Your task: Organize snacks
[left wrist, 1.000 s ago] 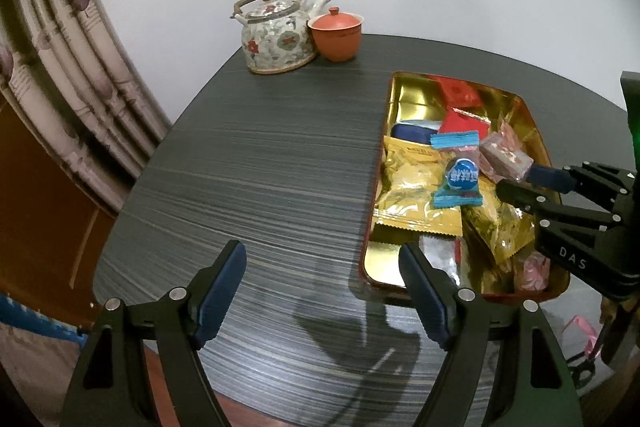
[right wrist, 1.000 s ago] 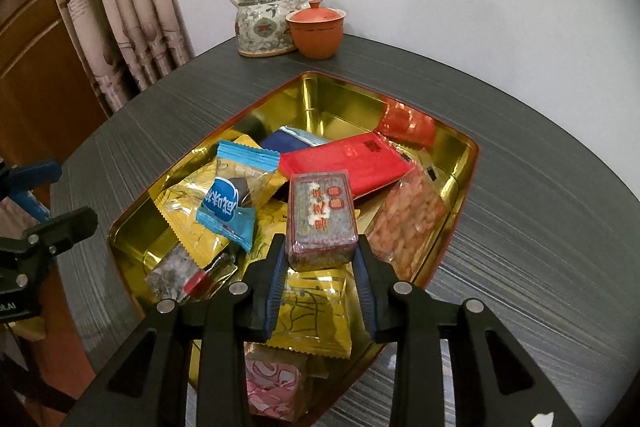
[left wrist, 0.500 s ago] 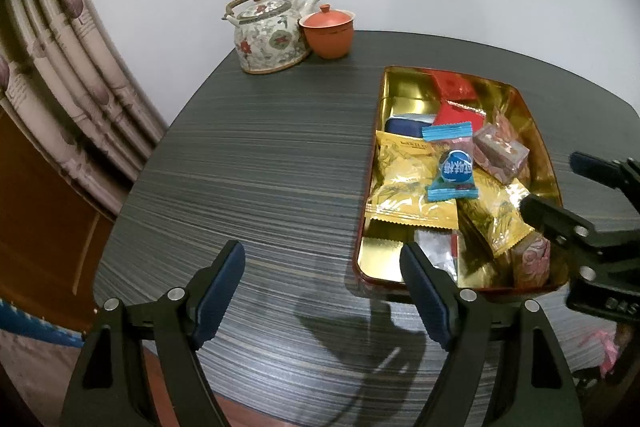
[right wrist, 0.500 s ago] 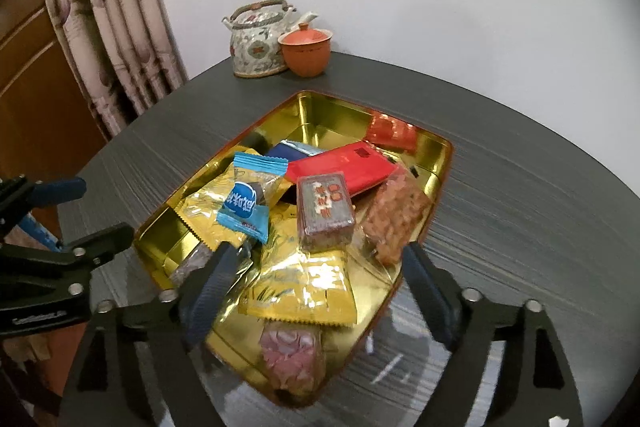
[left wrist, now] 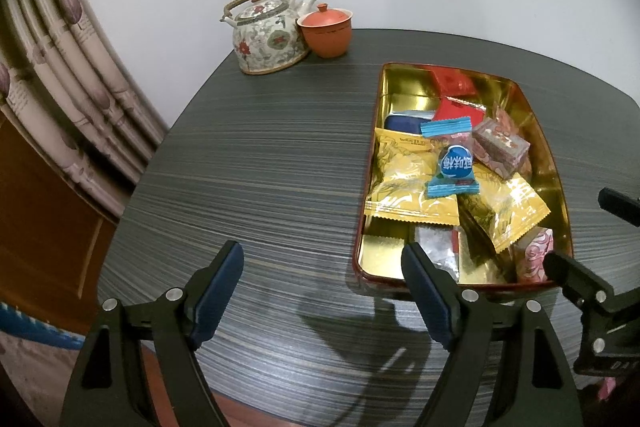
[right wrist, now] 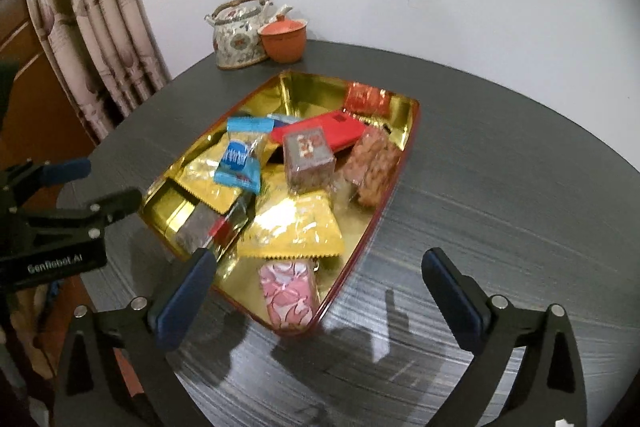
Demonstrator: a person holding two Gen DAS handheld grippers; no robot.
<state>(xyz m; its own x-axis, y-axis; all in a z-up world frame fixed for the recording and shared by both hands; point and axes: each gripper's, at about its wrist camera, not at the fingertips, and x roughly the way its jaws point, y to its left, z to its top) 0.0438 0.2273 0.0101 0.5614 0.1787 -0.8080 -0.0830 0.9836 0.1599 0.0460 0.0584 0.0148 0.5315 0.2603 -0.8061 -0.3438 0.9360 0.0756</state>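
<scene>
I see both tools spread wide with nothing between their fingers. My left tool (left wrist: 322,291) hangs over the near edge of the dark table (left wrist: 260,167), its right finger just in front of the tin's near left corner. My right tool (right wrist: 324,297) hangs over the tin's near right corner, left finger above the rim, right finger over bare table.

The gold tin (right wrist: 288,87) sits on the table with all the snacks inside. A boxy brown-and-red sweet (right wrist: 307,157) lies on top of the pile near the middle, touching the red packet (right wrist: 340,129) behind it. A blue candy (right wrist: 240,155) rests on the yellow packets to its left, and a clear bag of brown pieces (right wrist: 374,163) leans against the right wall. A large yellow packet (right wrist: 296,231) lies nearer me, with a pink sweet (right wrist: 286,297) in the near corner just beyond my left finger. A small orange-red packet (right wrist: 366,99) sits alone in the far corner.

A floral teapot (left wrist: 268,35) and an orange lidded cup (left wrist: 326,31) stand touching at the table's far edge, well apart from the tin.
</scene>
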